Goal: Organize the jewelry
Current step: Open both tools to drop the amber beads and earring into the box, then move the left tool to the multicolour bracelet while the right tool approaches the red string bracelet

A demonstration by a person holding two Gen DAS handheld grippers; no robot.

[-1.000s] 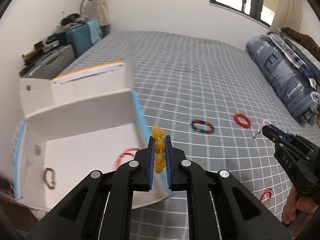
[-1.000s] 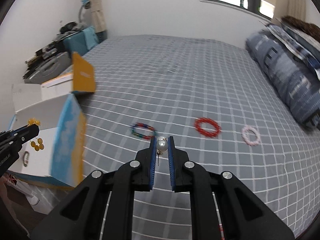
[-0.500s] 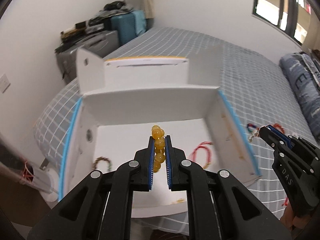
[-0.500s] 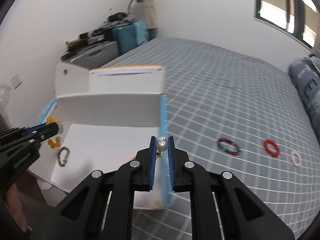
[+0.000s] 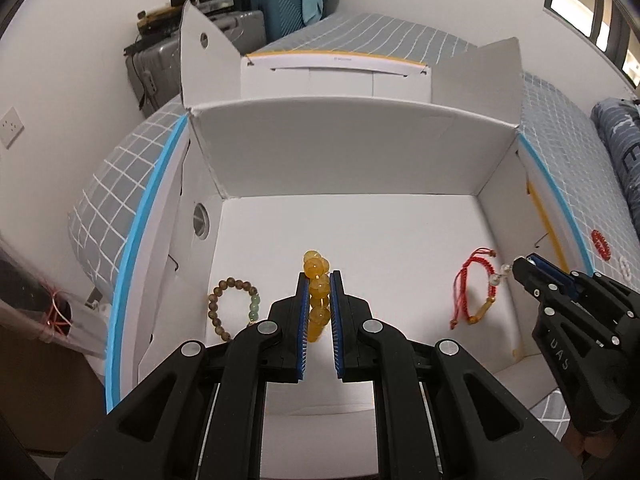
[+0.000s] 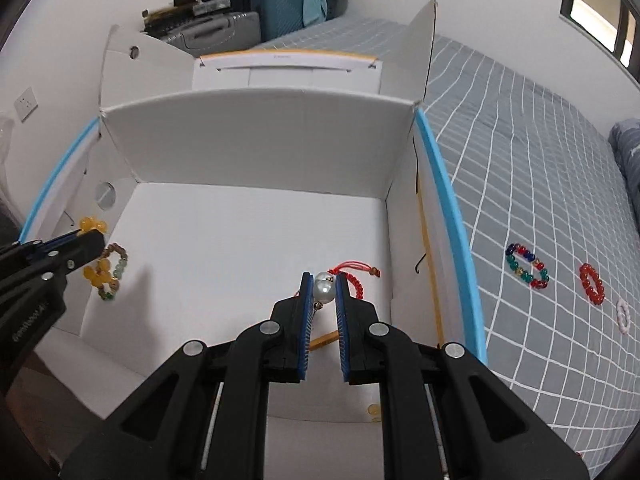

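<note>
My left gripper (image 5: 319, 276) is shut on a yellow bead bracelet (image 5: 316, 268) and holds it over the floor of the open white box (image 5: 352, 144). My right gripper (image 6: 323, 278) is shut on a pearl earring (image 6: 324, 288) over the box's right side; it also shows in the left wrist view (image 5: 520, 266). On the box floor lie a brown bead bracelet (image 5: 234, 306) at the left and a red cord bracelet (image 5: 474, 288) at the right.
On the grey checked bed (image 6: 540, 160) right of the box lie a multicoloured bracelet (image 6: 527, 266), a red bracelet (image 6: 592, 283) and a white bracelet (image 6: 623, 312). Suitcases (image 5: 224, 36) stand behind the box by the wall. A pillow (image 5: 618, 140) lies at the far right.
Both grippers have swung left from over the bed to over the open box, still holding their pieces. The box floor now fills both views.
</note>
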